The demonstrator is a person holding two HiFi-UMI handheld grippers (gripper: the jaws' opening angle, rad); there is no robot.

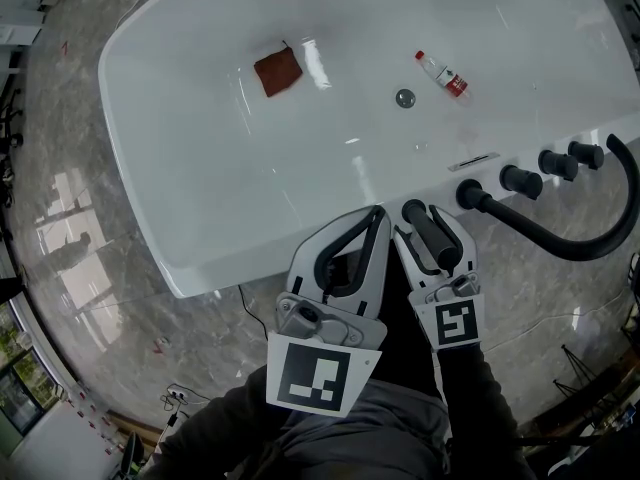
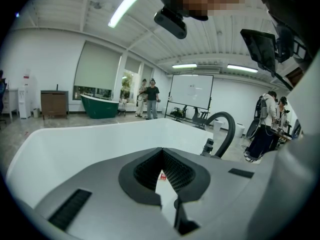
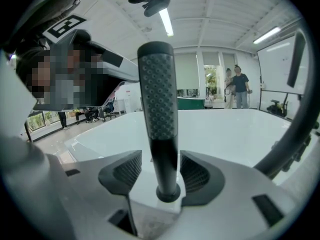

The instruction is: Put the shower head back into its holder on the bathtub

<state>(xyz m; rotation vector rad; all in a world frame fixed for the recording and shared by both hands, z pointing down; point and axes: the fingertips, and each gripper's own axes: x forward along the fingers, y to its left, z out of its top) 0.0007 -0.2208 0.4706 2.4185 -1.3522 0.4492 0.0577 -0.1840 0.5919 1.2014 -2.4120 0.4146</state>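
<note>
The black shower head stands upright between the fingers of my right gripper, at the near rim of the white bathtub. In the right gripper view the shower head has a dimpled upper part, and its foot sits in a round black collar on the white rim. My right gripper straddles it, open, with a thin gap on each side. The black hose curves away to the right. My left gripper hovers just left of it, shut and empty.
Three black knobs stand on the rim to the right. Inside the tub lie a brown cloth, a small red-labelled bottle and the drain. People stand far off across the hall.
</note>
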